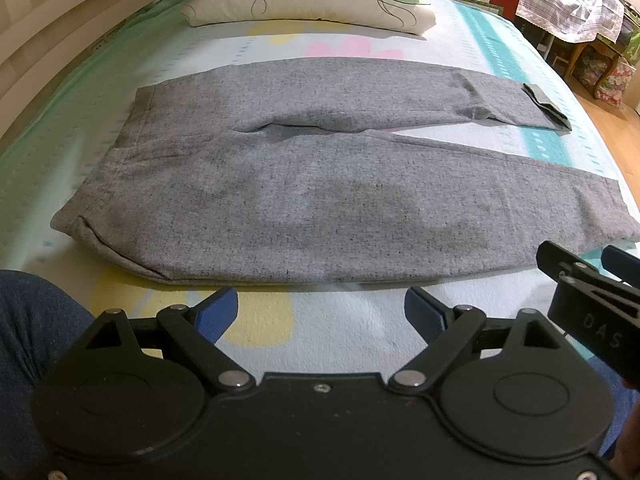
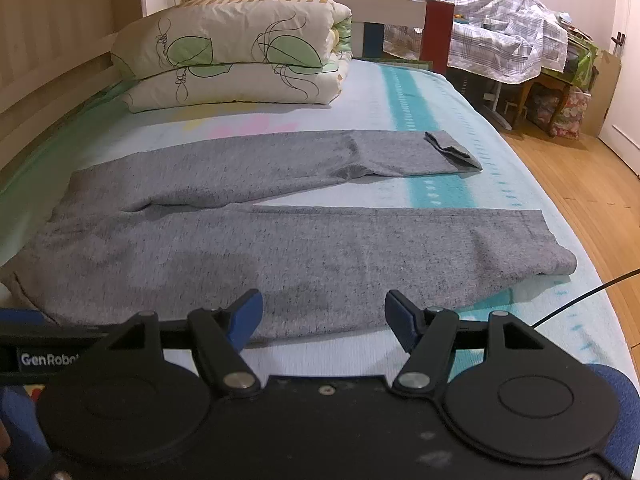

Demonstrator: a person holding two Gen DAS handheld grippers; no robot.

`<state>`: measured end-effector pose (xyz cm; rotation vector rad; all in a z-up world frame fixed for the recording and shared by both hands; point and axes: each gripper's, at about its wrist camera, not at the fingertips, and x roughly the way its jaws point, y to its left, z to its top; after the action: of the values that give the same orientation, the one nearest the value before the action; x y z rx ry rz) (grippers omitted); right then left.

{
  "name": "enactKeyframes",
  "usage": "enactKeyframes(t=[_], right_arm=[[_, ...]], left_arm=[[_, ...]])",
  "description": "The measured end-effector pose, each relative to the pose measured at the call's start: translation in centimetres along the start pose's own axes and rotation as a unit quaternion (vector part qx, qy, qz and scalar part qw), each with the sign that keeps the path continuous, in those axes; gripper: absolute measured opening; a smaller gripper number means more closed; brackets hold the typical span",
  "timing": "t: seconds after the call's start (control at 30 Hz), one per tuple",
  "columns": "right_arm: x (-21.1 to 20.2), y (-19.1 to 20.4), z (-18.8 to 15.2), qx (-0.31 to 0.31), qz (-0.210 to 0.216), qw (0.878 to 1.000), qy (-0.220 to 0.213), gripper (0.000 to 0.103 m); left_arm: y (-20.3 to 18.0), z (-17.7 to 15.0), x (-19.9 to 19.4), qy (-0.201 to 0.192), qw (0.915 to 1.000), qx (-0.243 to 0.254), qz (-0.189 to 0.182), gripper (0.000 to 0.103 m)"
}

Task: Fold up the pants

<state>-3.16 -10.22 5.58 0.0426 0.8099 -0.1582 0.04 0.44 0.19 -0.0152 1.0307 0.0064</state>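
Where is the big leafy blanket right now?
The folded quilt sits at the far end of the bed, behind the grey pants, centre-left in the right wrist view.

Grey pants [image 1: 304, 184] and a folded quilt [image 2: 232, 52] lie on the bed [image 1: 360, 320].

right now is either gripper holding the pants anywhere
No. The left gripper and the right gripper are both open and hold nothing. The grey pants lie spread flat on the bed, just ahead of the fingertips.
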Motion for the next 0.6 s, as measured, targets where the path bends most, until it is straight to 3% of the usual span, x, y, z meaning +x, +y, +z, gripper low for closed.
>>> enactKeyframes(t=[0.6], right_arm=[[0.03, 0.05, -0.04, -0.004, 0.003, 1.0, 0.001, 0.068]], left_arm=[[-0.19, -0.22, -0.02, 0.001, 1.0, 0.002, -0.001, 0.091]])
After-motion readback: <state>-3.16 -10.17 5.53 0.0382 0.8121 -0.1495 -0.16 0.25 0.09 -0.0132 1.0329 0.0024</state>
